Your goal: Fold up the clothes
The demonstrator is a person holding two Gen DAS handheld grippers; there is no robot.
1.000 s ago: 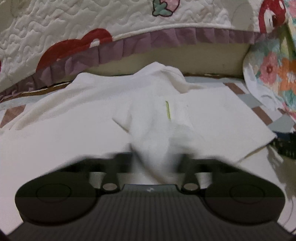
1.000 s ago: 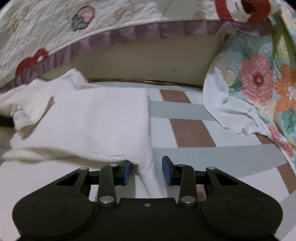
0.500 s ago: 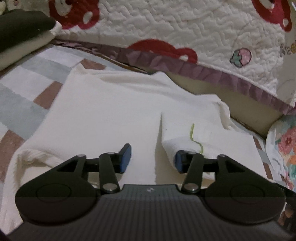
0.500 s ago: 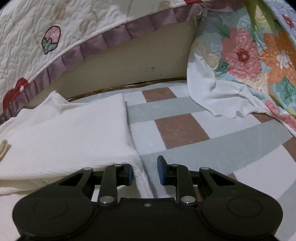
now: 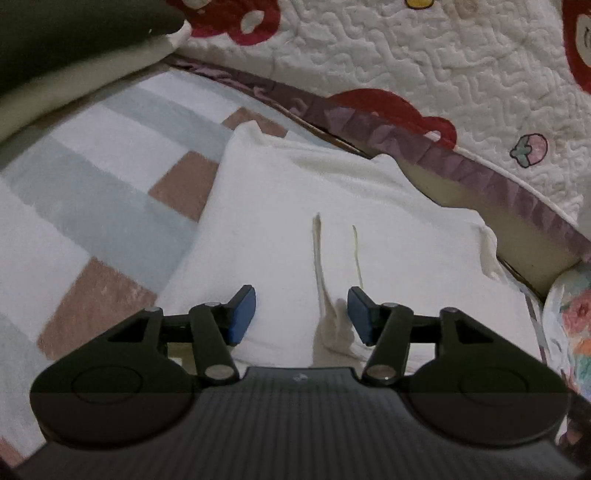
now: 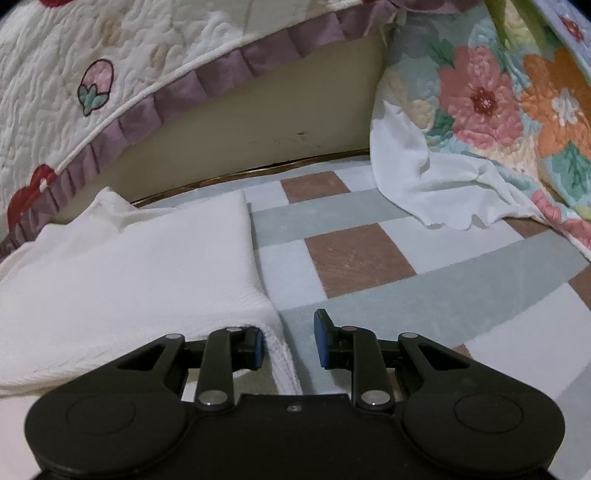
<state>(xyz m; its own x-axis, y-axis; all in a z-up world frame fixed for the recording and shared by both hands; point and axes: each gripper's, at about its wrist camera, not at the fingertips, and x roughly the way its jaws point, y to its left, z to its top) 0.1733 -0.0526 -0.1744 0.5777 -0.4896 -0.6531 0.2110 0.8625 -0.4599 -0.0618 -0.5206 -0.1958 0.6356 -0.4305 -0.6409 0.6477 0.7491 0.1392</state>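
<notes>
A white knitted garment (image 5: pixel 295 221) lies flat on a checked mat (image 5: pixel 92 184), partly folded, with a flap edge running down its middle. My left gripper (image 5: pixel 301 314) hovers low over the garment's near part, open; the end of that flap edge lies between the blue pads, untouched by them. In the right wrist view the same garment (image 6: pixel 129 277) fills the left side. My right gripper (image 6: pixel 288 343) is at its near right corner, open to a narrow gap. The ribbed hem runs beside the left pad (image 6: pixel 255 349); the right pad is clear of it.
A quilted bedspread with red shapes and a purple frill (image 5: pixel 443 74) hangs along the back. A flowered quilt (image 6: pixel 498 92) and a loose white cloth (image 6: pixel 424 184) lie at the right. A dark and cream folded stack (image 5: pixel 74 29) sits at the far left. Bare mat (image 6: pixel 351 258) lies right of the garment.
My left gripper let go of the bunched cloth, opened, and swung left across the garment, rolling as it went. My right gripper narrowed slightly and tilted but stayed at the corner.
</notes>
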